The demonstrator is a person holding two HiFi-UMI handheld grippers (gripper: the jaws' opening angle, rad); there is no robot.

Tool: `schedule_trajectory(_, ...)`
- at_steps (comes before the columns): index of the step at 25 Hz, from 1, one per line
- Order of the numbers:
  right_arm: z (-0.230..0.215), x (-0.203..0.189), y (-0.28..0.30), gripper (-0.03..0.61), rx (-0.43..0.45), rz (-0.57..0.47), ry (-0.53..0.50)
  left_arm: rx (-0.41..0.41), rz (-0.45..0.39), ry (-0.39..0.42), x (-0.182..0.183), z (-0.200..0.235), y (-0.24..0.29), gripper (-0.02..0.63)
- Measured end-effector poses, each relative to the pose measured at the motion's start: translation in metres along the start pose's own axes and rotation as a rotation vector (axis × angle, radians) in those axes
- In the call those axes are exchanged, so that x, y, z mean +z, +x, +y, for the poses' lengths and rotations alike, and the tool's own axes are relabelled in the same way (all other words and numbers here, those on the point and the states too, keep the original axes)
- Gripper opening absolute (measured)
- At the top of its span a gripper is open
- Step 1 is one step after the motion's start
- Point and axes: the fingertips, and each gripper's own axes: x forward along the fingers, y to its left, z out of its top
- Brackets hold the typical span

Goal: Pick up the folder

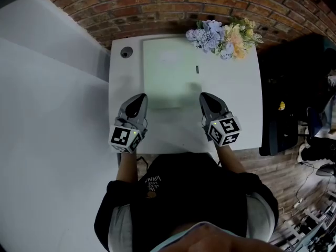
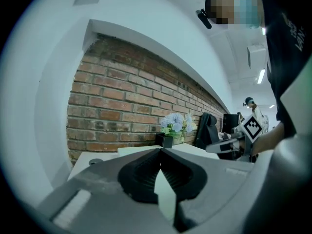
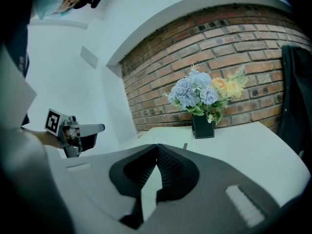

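A: Head view first. What sits by the flowers [image 1: 223,35]?

B: A pale folder [image 1: 168,72]. It lies flat on the white table [image 1: 247,114], with its far right corner just beside the flowers. The brick wall [image 1: 157,4] runs behind the flowers. A small round dark thing [image 1: 126,52] sits across the folder from the flowers.

A: And the tongs?

B: The left gripper [image 1: 140,96] and right gripper [image 1: 203,95] are both well on the camera's side of the flowers. One is at each side of the folder's near end, and the right one is nearer the flowers. From above I cannot tell whether either tip touches the folder.

A: Left gripper view.

B: The jaws are fully together, ribbed pads meeting, with nothing clamped. The flowers stand ahead and a little right, in a black pot [image 2: 165,140]. The folder's pale edge shows low, between the jaw tips and the flowers. The right gripper shows to the right of the flowers, with its marker cube [image 2: 253,126] facing this way.

A: Right gripper view.

B: Same reading: the jaws are closed tight and hold nothing. The flowers stand ahead and to the right. The folder lies flat on the near side of the pot and runs toward the jaw tips. The left gripper is far left of the flowers and well apart from them.
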Motion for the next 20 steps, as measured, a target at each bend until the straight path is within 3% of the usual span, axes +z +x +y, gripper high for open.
schedule_trajectory(7,-0.013,-0.012,0.019,0.069,-0.034,0.045,0.013,-0.010,0.055,-0.031,-0.023,0.017,0.012,0.049)
schedule_trajectory(14,-0.033,-0.023,0.034,0.241,-0.069,0.106,0.090,0.009,0.127,-0.099,-0.039,0.031,0.025,0.170)
schedule_trajectory(20,-0.040,-0.035,0.042,0.305,-0.047,0.163,0.181,0.018,0.181,-0.182,-0.058,0.041,0.035,0.289)
